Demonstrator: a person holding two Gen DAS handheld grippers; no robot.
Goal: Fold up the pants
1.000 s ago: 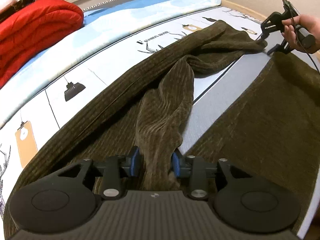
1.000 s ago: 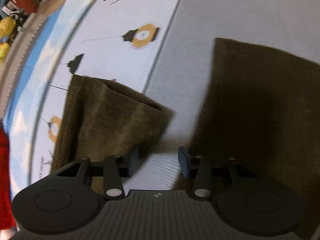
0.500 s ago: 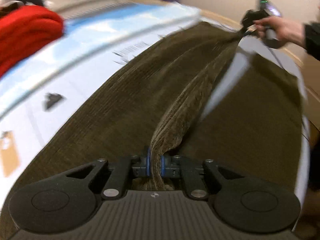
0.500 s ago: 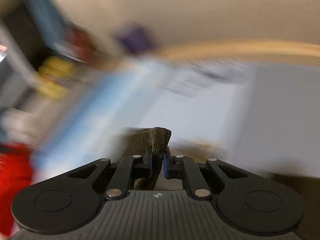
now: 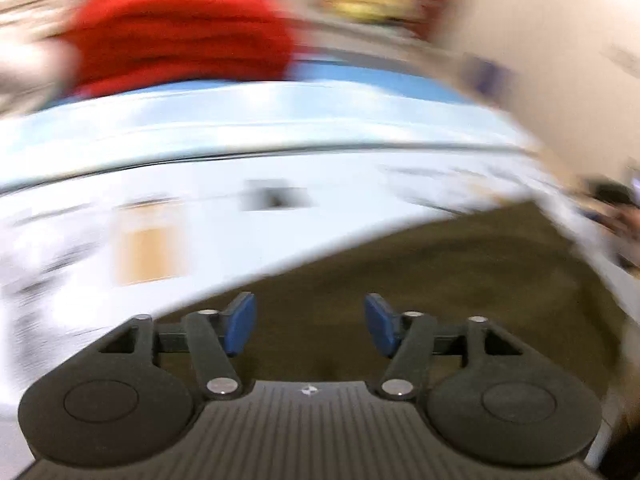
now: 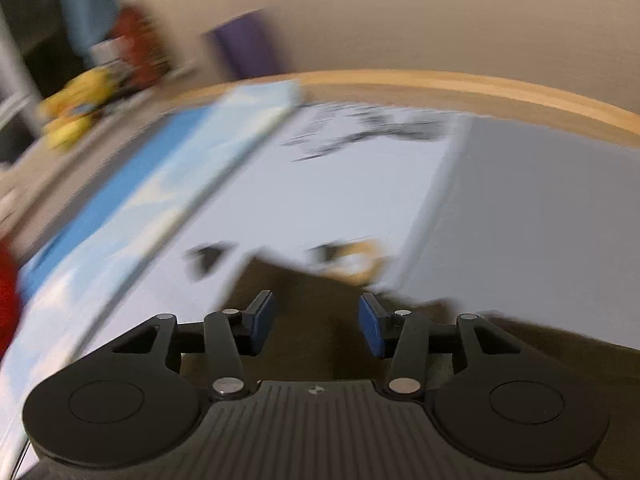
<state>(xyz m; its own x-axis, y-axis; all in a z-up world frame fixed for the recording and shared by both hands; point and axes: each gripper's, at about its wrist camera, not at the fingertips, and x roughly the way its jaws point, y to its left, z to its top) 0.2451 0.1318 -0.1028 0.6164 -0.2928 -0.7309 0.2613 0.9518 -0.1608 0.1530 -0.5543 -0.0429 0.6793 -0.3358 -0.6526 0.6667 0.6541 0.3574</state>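
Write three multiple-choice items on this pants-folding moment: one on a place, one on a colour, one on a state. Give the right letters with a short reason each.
1. Where do the pants lie relative to the left gripper?
A. under and ahead of its fingers
B. on the red blanket
C. hanging off the wall

2. What colour are the pads on the right gripper?
A. red
B. blue
C. yellow

3. How do both grippers stand?
A. both shut on cloth
B. only the left shut
C. both open, holding nothing

Answers: 1 A, brown fabric fills the view below and beyond the fingers, while the red blanket sits far off. 2 B, the pads show blue. 3 C, each wrist view shows a wide gap with nothing clamped.
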